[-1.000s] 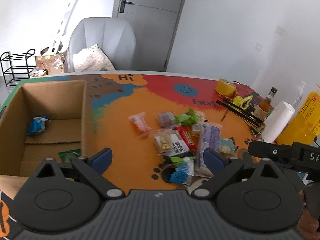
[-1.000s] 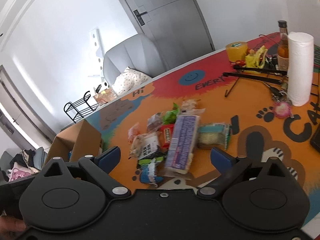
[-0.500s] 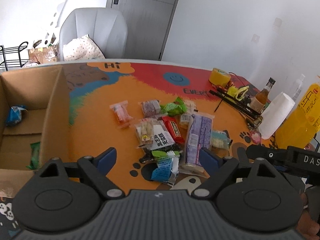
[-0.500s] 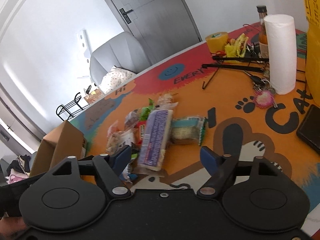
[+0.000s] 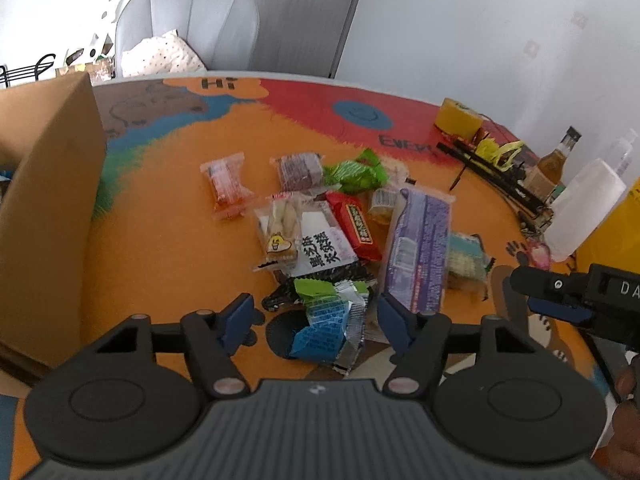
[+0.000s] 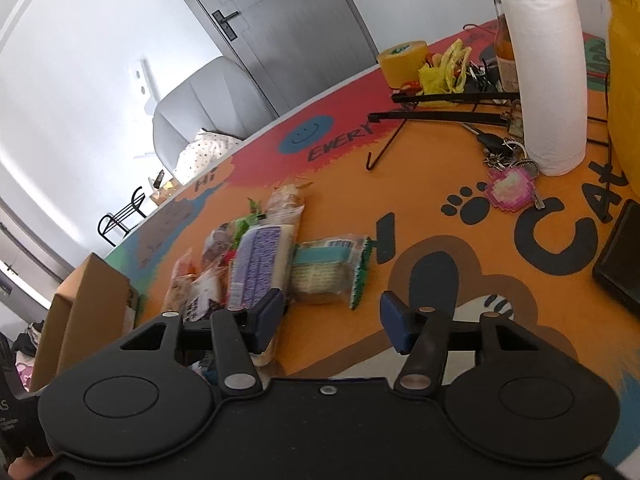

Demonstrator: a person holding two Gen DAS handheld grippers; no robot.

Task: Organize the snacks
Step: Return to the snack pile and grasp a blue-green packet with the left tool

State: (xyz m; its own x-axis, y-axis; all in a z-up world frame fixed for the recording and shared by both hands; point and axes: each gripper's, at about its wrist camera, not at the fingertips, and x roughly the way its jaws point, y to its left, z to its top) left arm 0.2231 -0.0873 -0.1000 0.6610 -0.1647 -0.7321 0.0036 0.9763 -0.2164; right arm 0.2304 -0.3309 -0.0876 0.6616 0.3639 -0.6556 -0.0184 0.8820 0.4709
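A pile of wrapped snacks lies on the colourful table. My left gripper (image 5: 316,322) is open and low over a blue and green foil packet (image 5: 330,322), which sits between its fingers. Beyond lie a long purple packet (image 5: 420,248), a red bar (image 5: 356,226), a white black-lettered packet (image 5: 320,250) and an orange candy (image 5: 226,188). My right gripper (image 6: 334,322) is open just in front of a teal cracker packet (image 6: 326,272), with the purple packet (image 6: 260,268) by its left finger. The cardboard box (image 5: 48,216) stands at the left.
At the right stand a paper towel roll (image 6: 544,92), a brown bottle (image 6: 502,40), a yellow tape roll (image 6: 402,60), a black wire rack (image 6: 440,104), keys with a pink charm (image 6: 512,188) and a dark flat object (image 6: 620,264). A grey chair (image 5: 188,28) is behind the table.
Both grippers have moved forward and down toward the snack pile. The box has slid to the left edge of the left wrist view. Both grippers stayed open, their fingers somewhat closer together.
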